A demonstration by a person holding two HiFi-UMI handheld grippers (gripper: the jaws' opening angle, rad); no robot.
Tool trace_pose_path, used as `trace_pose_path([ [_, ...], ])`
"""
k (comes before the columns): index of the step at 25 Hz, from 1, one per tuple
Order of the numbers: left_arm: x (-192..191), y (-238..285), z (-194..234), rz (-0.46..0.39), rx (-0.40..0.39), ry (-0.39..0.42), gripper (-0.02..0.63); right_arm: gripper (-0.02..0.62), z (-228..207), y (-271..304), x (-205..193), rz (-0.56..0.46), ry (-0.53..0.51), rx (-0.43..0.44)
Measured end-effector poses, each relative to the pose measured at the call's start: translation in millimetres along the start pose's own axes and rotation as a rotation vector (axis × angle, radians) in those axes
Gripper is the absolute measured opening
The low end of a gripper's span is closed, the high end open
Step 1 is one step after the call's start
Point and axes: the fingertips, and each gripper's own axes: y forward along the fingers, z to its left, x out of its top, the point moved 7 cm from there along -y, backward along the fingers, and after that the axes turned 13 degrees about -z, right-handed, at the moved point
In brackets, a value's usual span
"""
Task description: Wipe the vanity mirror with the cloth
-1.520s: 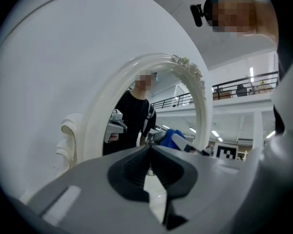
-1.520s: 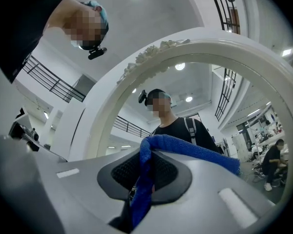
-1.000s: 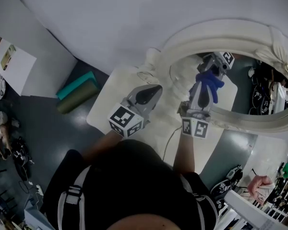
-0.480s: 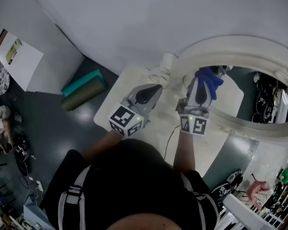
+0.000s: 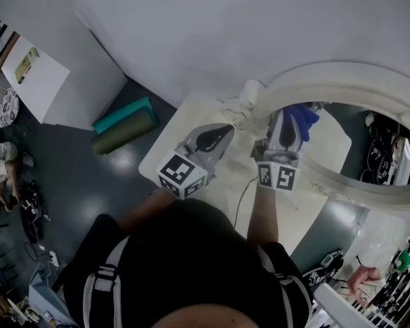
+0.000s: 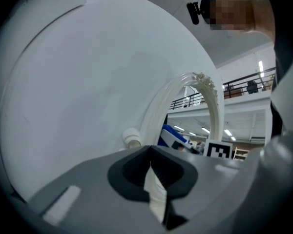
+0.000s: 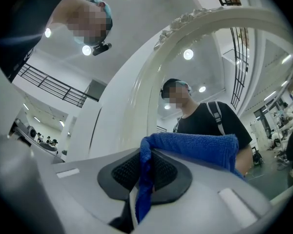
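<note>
Dark grey flooring fills the left of the head view, where a teal foam mat [image 5: 123, 116] and an olive rolled mat [image 5: 121, 136] are laid side by side against the white wall. To their right a white tabletop [image 5: 178, 132] is seen, and over it the left tongs [image 5: 222, 130] are held, pointed towards the wall. In the left gripper view these tongs [image 6: 149, 152] are pressed together with nothing caught between them, and no object is touched by them.

Just to the right, the right tongs [image 5: 287, 118] are raised at the left edge of the oval vanity mirror with the cream moulded frame [image 5: 342, 77]. A blue terry cloth [image 5: 299, 120] is pinched in them. In the right gripper view the tongs [image 7: 144, 157] are closed on one fold of the cloth [image 7: 195, 147], while the rest is draped across the upper side of the tongs. The cloth is held up at the glass beside the frame [image 7: 151, 82]; whether it is pressed onto the glass cannot be told.
</note>
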Motion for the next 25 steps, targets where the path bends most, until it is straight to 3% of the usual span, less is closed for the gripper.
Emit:
trace_pose_path([
  [11, 12, -17, -18, -0.038, 0.026, 0.021, 0.006, 0.035, -3, -5, 3, 0.015, 0.052, 0.060],
  [17, 19, -38, -31, -0.053, 0.043, 0.038, 0.006, 0.035, -1, -27, 34, -0.093, 0.078, 0.075],
  [21, 21, -44, -44, -0.052, 0.025, 0.028, 0.006, 0.035, 10, -54, 56, -0.094, 0.053, 0.087],
  [25, 13, -46, -60, -0.038, -0.011, 0.011, 0.006, 0.037, 10, -92, 67, -0.071, 0.066, 0.048],
])
